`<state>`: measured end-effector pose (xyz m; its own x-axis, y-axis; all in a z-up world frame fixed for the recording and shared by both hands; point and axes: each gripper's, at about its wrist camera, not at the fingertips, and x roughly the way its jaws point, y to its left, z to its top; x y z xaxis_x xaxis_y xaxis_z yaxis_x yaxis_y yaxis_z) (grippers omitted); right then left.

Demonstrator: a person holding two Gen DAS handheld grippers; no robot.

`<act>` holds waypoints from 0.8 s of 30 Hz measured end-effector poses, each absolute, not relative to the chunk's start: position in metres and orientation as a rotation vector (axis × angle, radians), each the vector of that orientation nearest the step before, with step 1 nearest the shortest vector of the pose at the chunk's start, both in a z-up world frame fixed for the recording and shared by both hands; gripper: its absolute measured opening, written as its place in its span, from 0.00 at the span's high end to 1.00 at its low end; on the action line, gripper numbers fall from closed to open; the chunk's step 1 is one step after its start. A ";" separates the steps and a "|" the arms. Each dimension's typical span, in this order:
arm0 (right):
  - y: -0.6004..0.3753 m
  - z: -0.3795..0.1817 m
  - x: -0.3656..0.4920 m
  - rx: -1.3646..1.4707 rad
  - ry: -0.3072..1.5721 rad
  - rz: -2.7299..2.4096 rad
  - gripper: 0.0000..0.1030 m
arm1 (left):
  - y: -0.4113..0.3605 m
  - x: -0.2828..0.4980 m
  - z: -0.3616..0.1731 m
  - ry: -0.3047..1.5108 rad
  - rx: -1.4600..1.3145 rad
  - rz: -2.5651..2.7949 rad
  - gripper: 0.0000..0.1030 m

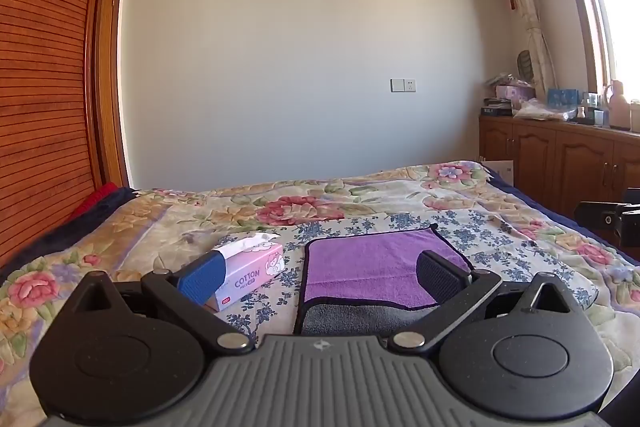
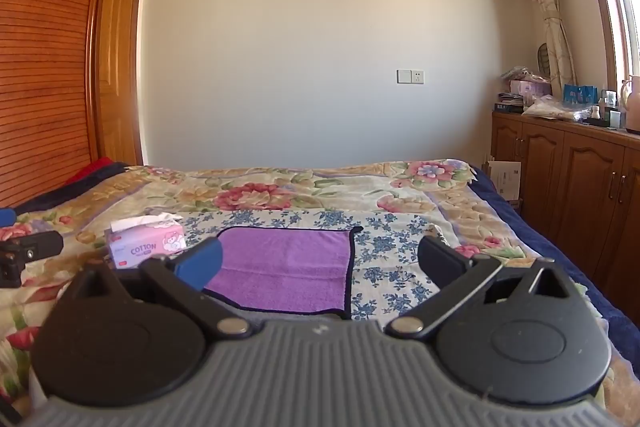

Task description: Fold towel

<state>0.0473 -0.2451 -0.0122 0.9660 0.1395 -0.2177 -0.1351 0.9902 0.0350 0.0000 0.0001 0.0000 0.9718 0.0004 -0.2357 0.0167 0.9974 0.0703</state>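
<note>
Lying flat on the bed, the purple towel seems partly folded; left gripper and right gripper fingers gape, grasping nothing.

Bed: towel lies flat on the patterned cloth spread over the blanket. Tissue box on the bed just left of the towel, apart from it. Left gripper above the near edge, spread wide over box and towel; right gripper to its right, spread wide over the towel's right edge. Cabinet right of the bed, clutter on top. Wall behind.
</note>
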 end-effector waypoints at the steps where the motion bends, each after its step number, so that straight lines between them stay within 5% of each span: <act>1: -0.245 -0.012 0.047 0.020 0.221 0.139 0.00 | 0.000 0.000 0.000 0.238 0.073 -0.008 0.00; 24: -0.244 -0.011 0.047 0.016 0.221 0.141 0.00 | 0.000 0.000 0.000 0.241 0.073 -0.008 0.00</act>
<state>0.0471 -0.2436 -0.0109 0.9659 0.1416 -0.2170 -0.1381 0.9899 0.0311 0.0003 0.0000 0.0001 0.9710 0.0005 -0.2391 0.0170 0.9973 0.0711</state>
